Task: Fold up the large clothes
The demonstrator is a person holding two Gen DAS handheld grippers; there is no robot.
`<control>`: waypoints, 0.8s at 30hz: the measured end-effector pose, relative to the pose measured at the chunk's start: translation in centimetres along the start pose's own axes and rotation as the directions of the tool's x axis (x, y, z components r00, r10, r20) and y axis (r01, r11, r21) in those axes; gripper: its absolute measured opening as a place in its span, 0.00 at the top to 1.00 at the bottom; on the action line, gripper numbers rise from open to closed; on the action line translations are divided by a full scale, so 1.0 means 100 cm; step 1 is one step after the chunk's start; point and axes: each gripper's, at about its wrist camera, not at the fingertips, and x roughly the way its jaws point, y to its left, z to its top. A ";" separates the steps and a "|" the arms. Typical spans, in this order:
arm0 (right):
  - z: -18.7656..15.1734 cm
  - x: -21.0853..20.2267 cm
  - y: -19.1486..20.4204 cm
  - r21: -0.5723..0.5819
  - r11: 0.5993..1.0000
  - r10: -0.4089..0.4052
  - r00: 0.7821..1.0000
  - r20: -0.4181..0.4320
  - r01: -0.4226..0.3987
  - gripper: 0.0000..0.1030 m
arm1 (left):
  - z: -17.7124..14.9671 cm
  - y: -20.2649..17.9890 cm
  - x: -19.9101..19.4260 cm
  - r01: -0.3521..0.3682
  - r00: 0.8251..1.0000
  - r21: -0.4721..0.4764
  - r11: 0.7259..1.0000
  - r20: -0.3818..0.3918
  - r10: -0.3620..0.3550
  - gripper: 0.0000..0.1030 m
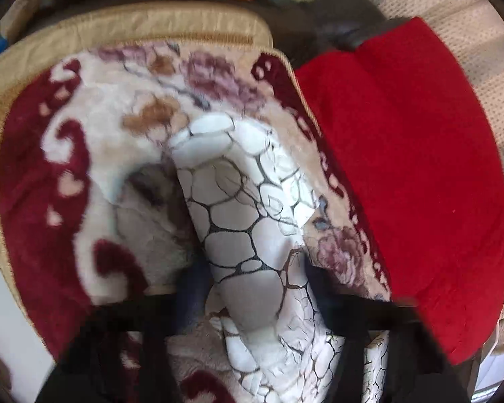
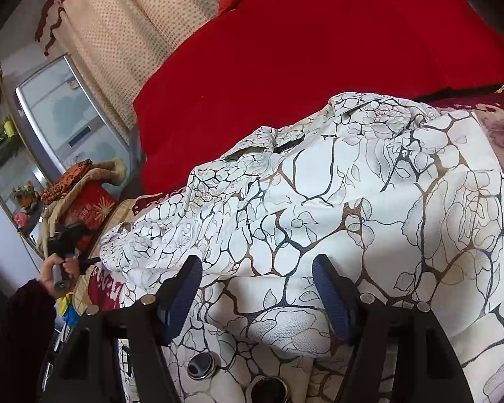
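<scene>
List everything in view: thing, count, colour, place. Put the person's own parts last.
patterned garment: one, white with dark and brown vein lines, heaped on the blanket, one strip running to the left gripper
floral blanket: one, dark red and cream with pink flowers, tan edging, under the garment
red cover: one, bright red, beside the blanket
dotted cloth: one, beige, behind the red cover
red box: one, red with a flower print, far left
metal buttons: two seen, silver, low on the garment
left gripper: one, black, blurred, garment strip between its fingers
right gripper: one, black with blue pads, jaws apart over the garment
hand: one, far left, holding the other gripper
</scene>
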 end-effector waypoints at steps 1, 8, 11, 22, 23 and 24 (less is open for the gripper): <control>0.000 0.000 -0.001 0.002 1.000 0.004 1.000 0.001 -0.004 0.31 | 0.000 -0.003 0.004 -0.031 1.000 0.016 0.999 -0.005 0.031 0.81; 0.006 -0.005 -0.004 0.035 0.999 0.032 0.999 -0.012 -0.032 0.31 | -0.014 -0.060 -0.046 -0.036 0.992 0.257 0.966 0.127 0.003 0.97; 0.013 -0.018 -0.004 0.052 0.998 0.046 0.999 0.020 -0.047 0.31 | -0.032 -0.104 -0.086 -0.021 0.988 0.406 0.914 0.150 -0.044 0.97; 0.042 -0.115 -0.021 0.095 0.994 0.028 0.973 0.231 -0.051 0.31 | -0.207 -0.282 -0.221 0.142 0.942 0.846 0.514 0.045 -0.334 0.98; 0.042 -0.124 -0.025 0.104 0.993 0.025 0.970 0.244 -0.052 0.31 | -0.220 -0.290 -0.229 0.147 0.942 0.863 0.484 0.027 -0.335 0.98; 0.042 -0.133 -0.028 0.108 0.993 0.023 0.967 0.252 -0.052 0.31 | -0.227 -0.294 -0.231 0.144 0.943 0.869 0.473 0.024 -0.331 0.98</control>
